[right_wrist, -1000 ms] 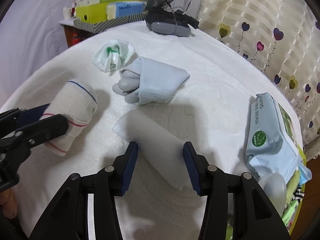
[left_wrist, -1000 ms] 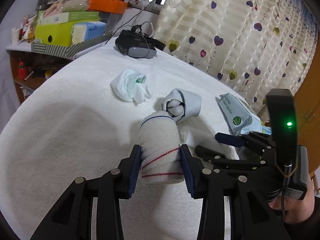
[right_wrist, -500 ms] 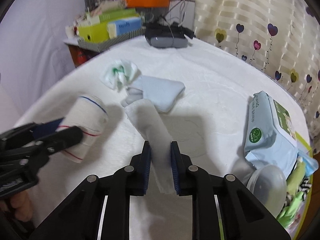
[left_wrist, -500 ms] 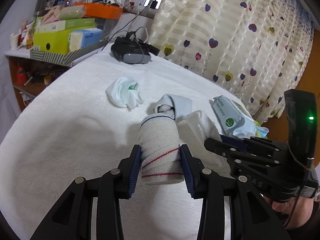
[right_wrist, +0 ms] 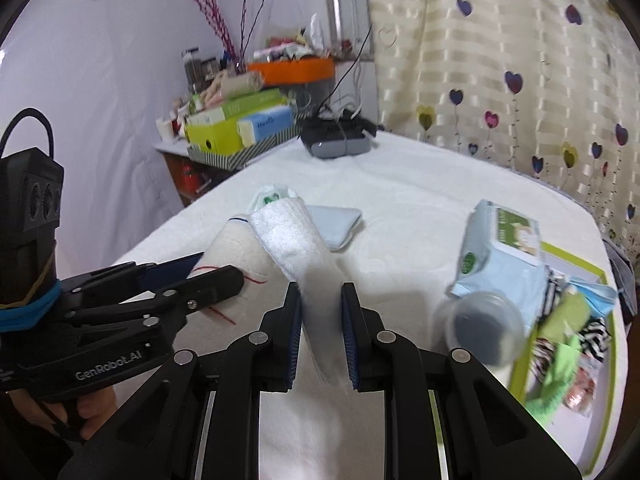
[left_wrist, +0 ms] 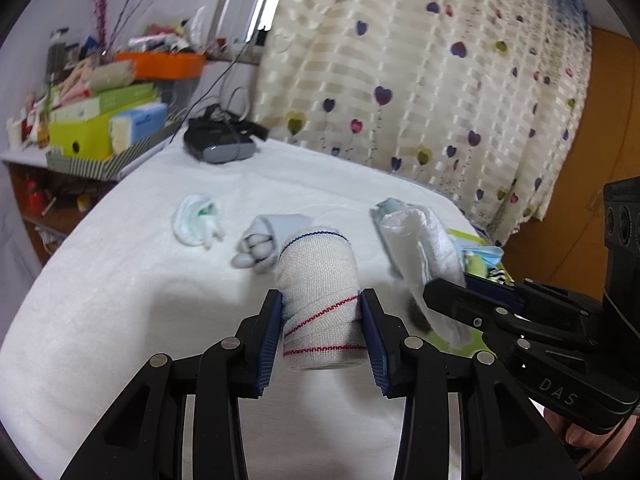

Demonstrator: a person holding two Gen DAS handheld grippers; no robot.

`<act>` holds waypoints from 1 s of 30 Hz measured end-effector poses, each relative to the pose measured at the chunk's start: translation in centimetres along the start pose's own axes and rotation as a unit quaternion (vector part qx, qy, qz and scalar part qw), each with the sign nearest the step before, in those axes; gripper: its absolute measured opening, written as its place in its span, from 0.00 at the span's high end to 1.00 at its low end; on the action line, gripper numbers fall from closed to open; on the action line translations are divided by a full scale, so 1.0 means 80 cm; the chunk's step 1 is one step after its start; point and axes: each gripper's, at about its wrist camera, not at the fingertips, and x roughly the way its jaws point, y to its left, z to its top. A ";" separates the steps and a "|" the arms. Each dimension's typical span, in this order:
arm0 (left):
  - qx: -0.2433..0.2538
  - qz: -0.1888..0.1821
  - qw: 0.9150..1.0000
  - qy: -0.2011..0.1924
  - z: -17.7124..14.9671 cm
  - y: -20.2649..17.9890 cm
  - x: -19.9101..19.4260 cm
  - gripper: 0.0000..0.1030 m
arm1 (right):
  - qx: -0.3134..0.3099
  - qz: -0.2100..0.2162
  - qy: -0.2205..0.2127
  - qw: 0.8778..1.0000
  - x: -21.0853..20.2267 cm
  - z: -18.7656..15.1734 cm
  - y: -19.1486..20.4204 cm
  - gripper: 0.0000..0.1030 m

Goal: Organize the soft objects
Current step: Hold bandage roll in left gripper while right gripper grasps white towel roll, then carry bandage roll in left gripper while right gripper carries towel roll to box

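My left gripper (left_wrist: 322, 334) is shut on a cream bandage roll (left_wrist: 320, 292) with red and blue threads, held above the white-covered table (left_wrist: 120, 300). My right gripper (right_wrist: 321, 340) is shut on a rolled white towel (right_wrist: 292, 240), lifted beside the bandage roll (right_wrist: 236, 252). The towel also shows in the left wrist view (left_wrist: 428, 248). A pale blue sock bundle (left_wrist: 268, 240) and a white-green sock ball (left_wrist: 198, 224) lie on the table beyond.
A wet-wipes pack (right_wrist: 500, 248), a clear lidded jar (right_wrist: 484, 324) and a green-rimmed tray (right_wrist: 608, 368) of soft items are at the right. A black headset (right_wrist: 336, 140) sits at the far edge. A cluttered shelf (left_wrist: 92, 132) stands at the back left.
My right gripper closed on the white towel and lifted it off the table. Both grippers rose, the left still holding the bandage roll.
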 end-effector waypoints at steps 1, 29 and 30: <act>0.004 -0.001 1.000 -0.002 0.000 -0.006 -0.002 0.63 | 0.002 -0.001 -0.005 1.000 -0.007 -0.002 -0.003 0.81; 0.080 -0.028 0.996 -0.006 -0.007 -0.134 -0.021 0.63 | 0.069 -0.037 -0.081 0.994 -0.130 -0.059 -0.076 0.81; 0.082 -0.030 0.996 -0.005 -0.006 -0.137 -0.020 0.63 | 0.072 -0.039 -0.082 0.993 -0.132 -0.061 -0.079 0.81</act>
